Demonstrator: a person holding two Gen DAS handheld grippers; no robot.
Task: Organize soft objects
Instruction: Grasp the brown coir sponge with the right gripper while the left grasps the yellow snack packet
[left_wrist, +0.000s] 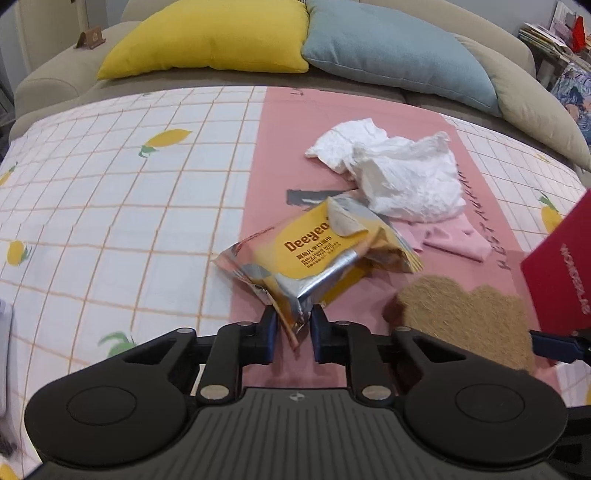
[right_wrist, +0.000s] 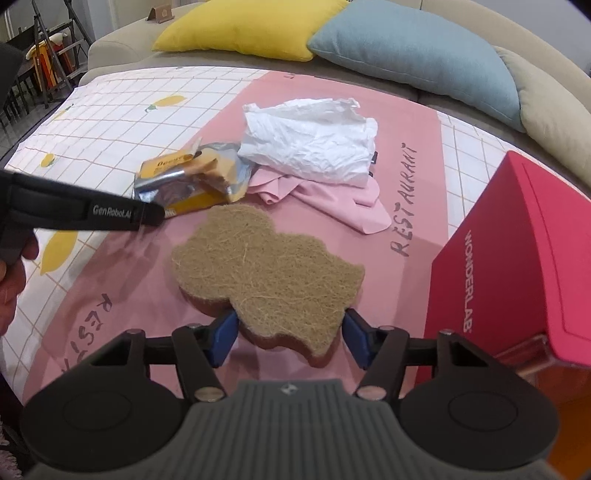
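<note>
A yellow and silver wet-wipes packet hangs tilted just over the pink strip of the tablecloth, and my left gripper is shut on its near corner. From the right wrist view the packet shows beyond the left gripper's black finger. A tan, wavy-edged sponge lies in front of my right gripper, whose blue pads press on both sides of its near end. The same sponge appears low right in the left wrist view.
A crumpled white plastic bag lies on a pink cloth behind the sponge. A red box stands at the right edge. Yellow and blue cushions lean on the sofa behind. A person's hand is at the left.
</note>
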